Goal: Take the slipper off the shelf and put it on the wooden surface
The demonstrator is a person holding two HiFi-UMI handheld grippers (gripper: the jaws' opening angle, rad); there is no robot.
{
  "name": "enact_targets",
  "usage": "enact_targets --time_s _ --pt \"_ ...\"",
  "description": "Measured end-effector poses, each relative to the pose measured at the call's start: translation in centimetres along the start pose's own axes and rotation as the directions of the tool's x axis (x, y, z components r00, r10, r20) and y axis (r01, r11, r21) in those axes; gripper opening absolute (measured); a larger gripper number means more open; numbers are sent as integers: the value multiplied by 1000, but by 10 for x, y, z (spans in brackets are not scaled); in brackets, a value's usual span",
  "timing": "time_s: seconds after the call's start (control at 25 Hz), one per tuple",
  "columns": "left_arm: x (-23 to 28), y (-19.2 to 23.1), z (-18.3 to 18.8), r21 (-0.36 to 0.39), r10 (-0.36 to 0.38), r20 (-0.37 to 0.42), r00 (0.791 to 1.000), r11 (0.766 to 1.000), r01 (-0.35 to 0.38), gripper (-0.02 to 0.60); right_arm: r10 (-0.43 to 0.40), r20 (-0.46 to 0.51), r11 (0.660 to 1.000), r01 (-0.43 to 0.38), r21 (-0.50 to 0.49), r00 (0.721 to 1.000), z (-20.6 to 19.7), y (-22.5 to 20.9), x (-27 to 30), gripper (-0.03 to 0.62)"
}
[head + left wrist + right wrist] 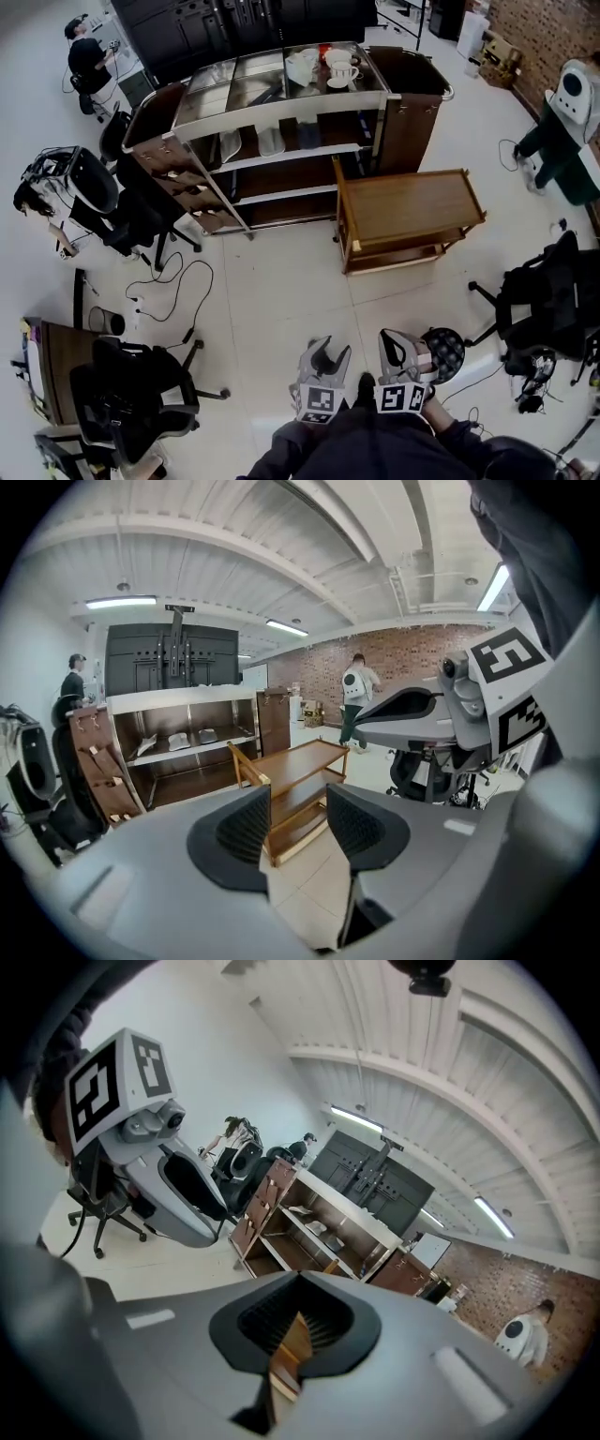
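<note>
Two pale slippers (271,141) lie side by side on the upper shelf of the metal shelf unit (281,155) across the room; in the left gripper view the slippers (178,742) show small and far off. The wooden cart (408,211) stands right of the shelf, and its top is bare. Both grippers are held low, close to the person's body, far from the shelf. My left gripper (330,349) (298,827) is open with nothing between its pads. My right gripper (398,342) (298,1330) is shut and empty.
Black office chairs (544,300) stand at the right and lower left (131,384). Cables (173,281) trail over the tiled floor left of centre. White cups (339,70) sit on the shelf unit's top. A person (89,66) stands at the far left.
</note>
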State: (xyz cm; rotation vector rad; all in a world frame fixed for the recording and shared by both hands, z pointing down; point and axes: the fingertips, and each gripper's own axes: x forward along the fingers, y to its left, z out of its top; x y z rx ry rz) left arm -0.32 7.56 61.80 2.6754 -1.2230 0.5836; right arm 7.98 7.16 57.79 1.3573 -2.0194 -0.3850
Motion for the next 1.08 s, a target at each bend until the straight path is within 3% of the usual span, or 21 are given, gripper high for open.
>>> enact_targets --time_s 0.24,0.4,0.64,0.88,1.08 --pt "-39 -82 -7 -48 11 2 1000 999 -11 204 -25 -18 999 24 -26 1000 -30 -12 -84 0" --pt "-50 -113 -5 3 -41 15 999 999 41 204 -54 -25 998 53 -25 998 -39 -10 -113 0" --pt "-92 -88 -1 64 -28 30 999 998 26 204 -41 -14 999 41 -10 999 -16 19 -116 0" --pt "-134 -48 -29 27 66 28 997 997 -67 199 22 81 999 -18 -48 996 31 80 -100 0" --pt "-159 -30 -46 19 81 22 996 996 -82 196 58 131 995 -47 -83 990 62 120 -95 0"
